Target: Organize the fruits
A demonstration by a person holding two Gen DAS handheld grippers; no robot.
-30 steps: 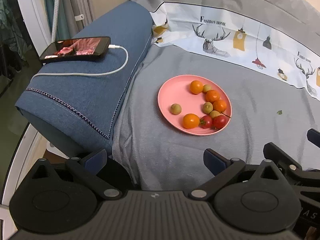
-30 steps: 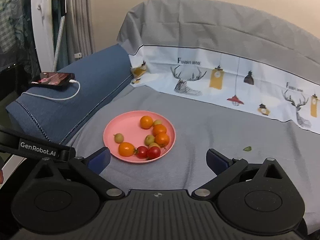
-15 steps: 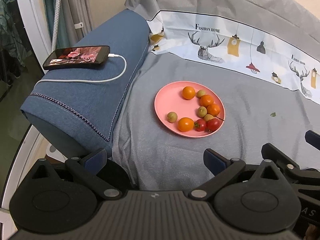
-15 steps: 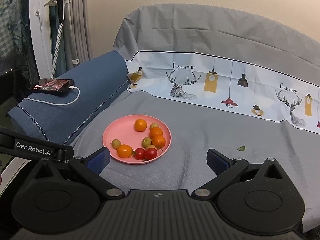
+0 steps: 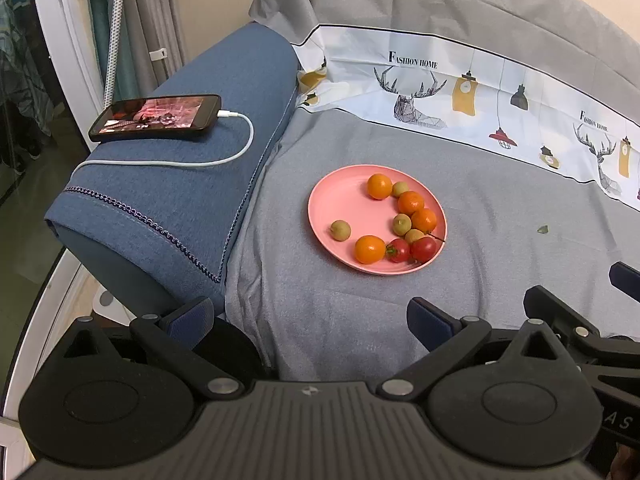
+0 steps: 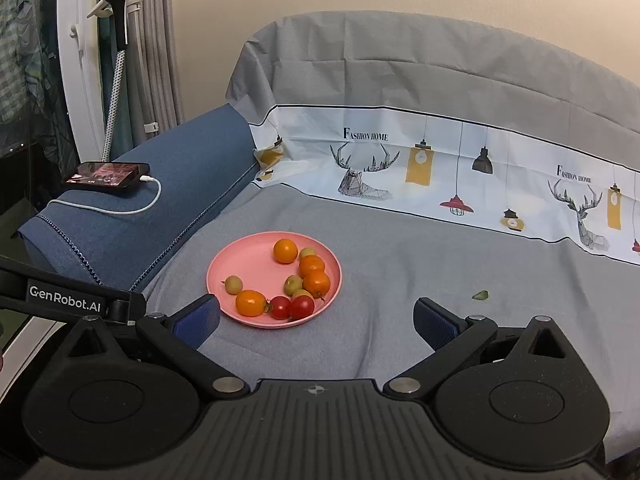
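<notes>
- Retreat is the change: across the last second both cameras have pulled back and risen, so the pink plate now looks smaller and sits farther up in each view than it did a second ago.
- Fruit layout has not changed meanwhile: four oranges, four small green fruits and two red tomatoes lie as they did, all on the plate, none on the grey cloth.
- My reading is that all the fruit is already gathered on the plate and the grippers are backing off; whether more sorting is meant I cannot tell.
- The left gripper has its jaws spread wide and nothing between them; the plate lies well ahead of its fingertips, slightly to the right of centre.
- The right gripper is likewise fully spread and empty; the plate lies just beyond its left fingertip, with one orange at the plate's near edge being the closest fruit.
- A small green scrap lies alone on the cloth, well to the right of the plate.
- A phone on a charging cable rests on the blue armrest, apart from the fruit.
</notes>
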